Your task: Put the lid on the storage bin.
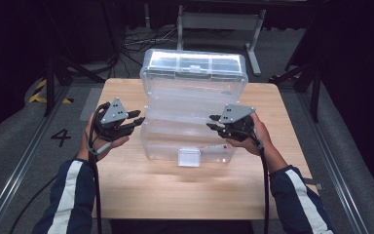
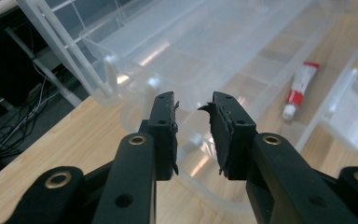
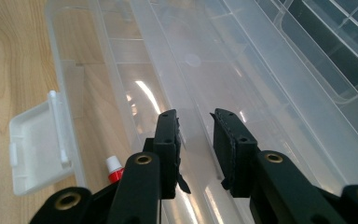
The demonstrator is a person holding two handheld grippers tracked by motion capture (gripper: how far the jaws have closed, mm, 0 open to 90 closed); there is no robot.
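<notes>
1. Step in hand, as I read it: working the clear plastic box (image 1: 187, 129) on the bench (image 1: 175, 190). Lid (image 1: 194, 66) is up and tilted back, front latch (image 1: 189, 158) flipped down toward the person.
2. Left claw (image 1: 137, 118) sits just beside the box's left wall, jaws part open, nothing between them; in the left gripper view the gap looks straight at the box's rounded corner.
3. Right claw (image 1: 213, 122) is at the box's right end over the rim, jaws part open, empty; no pad contact that I can see.
4. Box is mid-bench, long axis running left-right across it, hinge side away from the person, opening up.
5. Small red-and-white tube (image 2: 299, 88) lies in the base near the front wall, cap toward the latch side.
6. Next move likely needs both claws on the lid's ends or the tube; approach level and avoid shoving the light box.
</notes>
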